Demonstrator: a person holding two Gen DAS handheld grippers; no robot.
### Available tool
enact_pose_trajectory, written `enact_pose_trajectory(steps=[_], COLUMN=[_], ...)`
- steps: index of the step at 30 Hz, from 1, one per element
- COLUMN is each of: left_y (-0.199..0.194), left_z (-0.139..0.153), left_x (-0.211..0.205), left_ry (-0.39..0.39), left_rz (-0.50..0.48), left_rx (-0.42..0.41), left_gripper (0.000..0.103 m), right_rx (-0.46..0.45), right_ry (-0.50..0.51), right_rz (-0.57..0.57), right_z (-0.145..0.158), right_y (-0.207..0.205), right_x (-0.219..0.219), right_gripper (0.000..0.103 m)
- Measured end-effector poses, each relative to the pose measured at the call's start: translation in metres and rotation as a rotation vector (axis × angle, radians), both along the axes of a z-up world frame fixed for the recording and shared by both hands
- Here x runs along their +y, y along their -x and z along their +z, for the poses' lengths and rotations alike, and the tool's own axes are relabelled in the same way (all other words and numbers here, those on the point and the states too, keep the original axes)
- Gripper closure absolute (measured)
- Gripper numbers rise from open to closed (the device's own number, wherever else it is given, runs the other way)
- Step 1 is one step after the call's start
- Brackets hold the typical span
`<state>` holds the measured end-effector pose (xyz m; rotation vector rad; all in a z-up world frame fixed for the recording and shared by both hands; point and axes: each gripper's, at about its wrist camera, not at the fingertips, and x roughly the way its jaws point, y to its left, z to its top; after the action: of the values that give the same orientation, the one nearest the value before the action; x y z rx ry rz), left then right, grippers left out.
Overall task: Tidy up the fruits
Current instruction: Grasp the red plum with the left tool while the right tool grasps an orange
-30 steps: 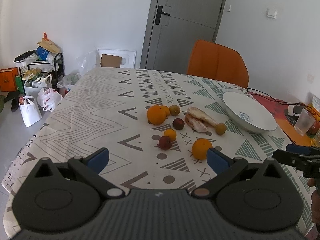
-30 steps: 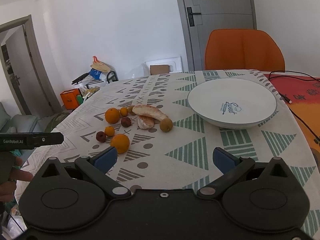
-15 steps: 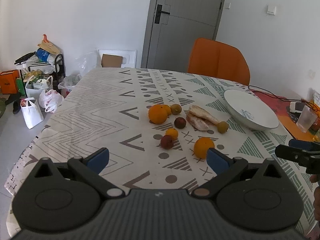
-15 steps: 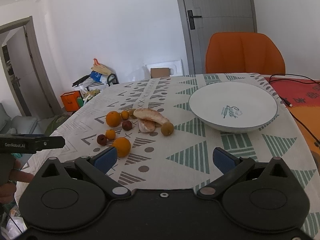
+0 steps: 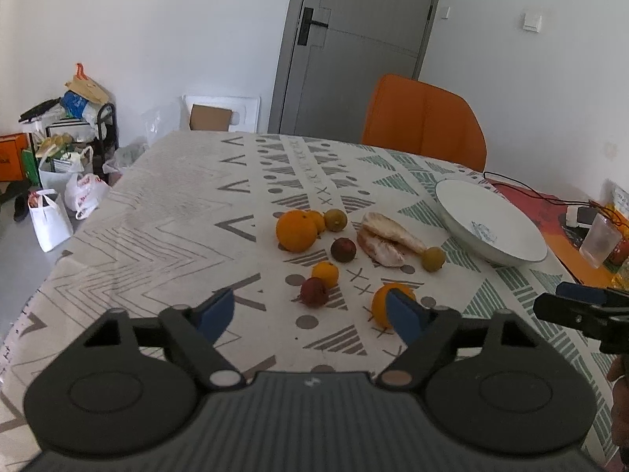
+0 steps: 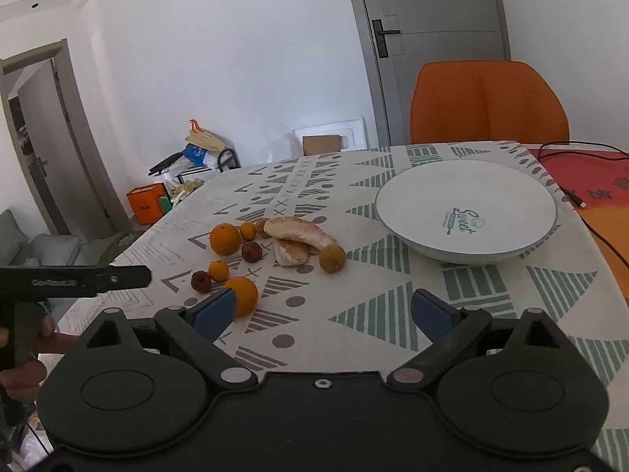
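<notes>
Several fruits lie in a loose cluster on the patterned tablecloth: a large orange (image 5: 295, 231) (image 6: 224, 238), a nearer orange (image 5: 382, 304) (image 6: 244, 295), small tangerines, two dark red fruits (image 5: 313, 292) (image 6: 201, 281), brownish-green fruits (image 5: 433, 259) (image 6: 332, 258) and pale pomelo pieces (image 5: 387, 238) (image 6: 298, 236). An empty white bowl (image 5: 507, 242) (image 6: 507, 196) stands to their right. My left gripper (image 5: 310, 312) is open and empty, just short of the fruits. My right gripper (image 6: 322, 310) is open and empty, nearer the bowl.
An orange chair (image 5: 422, 120) (image 6: 487, 102) stands at the table's far side before a grey door (image 5: 354, 47). A red mat with cables (image 6: 589, 181) and a plastic cup (image 5: 599, 240) sit at the right. Bags and boxes (image 5: 59, 149) crowd the floor at the left.
Both grippers have drawn closer to the table; the fruits and bowl now look larger and nearer. Both stay open. Nothing on the table has moved.
</notes>
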<state>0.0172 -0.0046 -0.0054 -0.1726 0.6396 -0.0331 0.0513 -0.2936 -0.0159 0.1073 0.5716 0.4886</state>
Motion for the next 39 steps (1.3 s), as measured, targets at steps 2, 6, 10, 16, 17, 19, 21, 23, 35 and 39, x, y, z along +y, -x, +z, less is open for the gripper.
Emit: enact_pose_trajectory(steps=[2,6,10,16,17,19,21,23,35,39], left_y=[-0.005,-0.015,-0.021,-0.032,-0.034,-0.041,-0.046,-0.050,-0.052,-0.048], left_z=[-0.004,-0.012,-0.017,-0.025,-0.027,-0.033,-0.037,-0.041,-0.046,-0.046], left_x=[0.000,0.001,0.004,0.002,0.001,0.000,-0.002,-0.002,0.010,0.021], left_ry=[0.004,0.015,0.031,0.038,0.039,0.046,0.053,0.058,0.087,0.097], left_rz=[0.002,0.016,0.032,0.005,0.003,-0.006,-0.011,-0.013,-0.009,0.011], left_rx=[0.009,0.024,0.022,0.021,0.025,0.038,0.049,0.056,0.063,0.062], left_gripper=[0.026,0.034,0.038,0.046,0.047,0.051,0.054,0.055,0.082,0.082], right_rx=[0.012,0.039,0.054,0.080,0.086,0.097,0.106,0.110,0.137,0.145], right_ry=[-0.002,-0.008,-0.020,-0.003,-0.004,-0.006,-0.004,0.000,0.000,0.020], right_rz=[0.002,-0.003,0.006,0.038,0.046,0.060,0.073,0.084,0.140,0.164], right_z=[-0.003,-0.010,-0.014,-0.022,-0.024,-0.026,-0.029,-0.030,-0.034,-0.038], right_y=[-0.004,-0.013,-0.018,-0.030,-0.032,-0.035,-0.038,-0.040,-0.050,-0.053], right_x=[0.001,0.002,0.006,0.023,0.025,0.030,0.035,0.038,0.065,0.080], right_gripper=[0.008,0.009,0.012,0.020,0.022,0.022,0.023,0.024,0.024,0.029])
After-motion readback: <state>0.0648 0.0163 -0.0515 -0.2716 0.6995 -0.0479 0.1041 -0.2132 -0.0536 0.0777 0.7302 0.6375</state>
